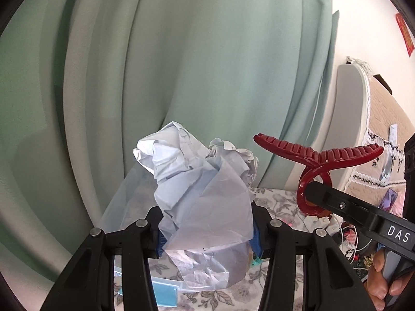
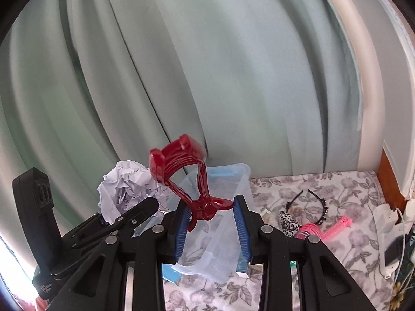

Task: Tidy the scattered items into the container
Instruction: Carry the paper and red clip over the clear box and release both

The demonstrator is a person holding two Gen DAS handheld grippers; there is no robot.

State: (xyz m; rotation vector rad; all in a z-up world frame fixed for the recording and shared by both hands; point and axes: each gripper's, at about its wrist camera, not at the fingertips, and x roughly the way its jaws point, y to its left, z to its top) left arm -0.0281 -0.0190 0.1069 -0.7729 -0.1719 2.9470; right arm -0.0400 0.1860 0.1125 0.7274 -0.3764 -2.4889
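Left gripper clamped on a crumpled wad of white paper, creased and matte, bulging up and forward past the blue ribbed pads. Right gripper pinching a glossy dark-red plastic hair claw clip by its looped handle, toothed end standing up above the pads. Both held up in open air, pale green pleated curtain filling the space beyond. Directly below and ahead of the right jaws, a translucent plastic container with thin rim and blue latch, resting on a grey floral-print bedcover. Off to the right of the right jaws, well apart: black toothed headband, leopard-print fabric piece, pink plastic hair clips. White padded headboard edge bounding the far right.
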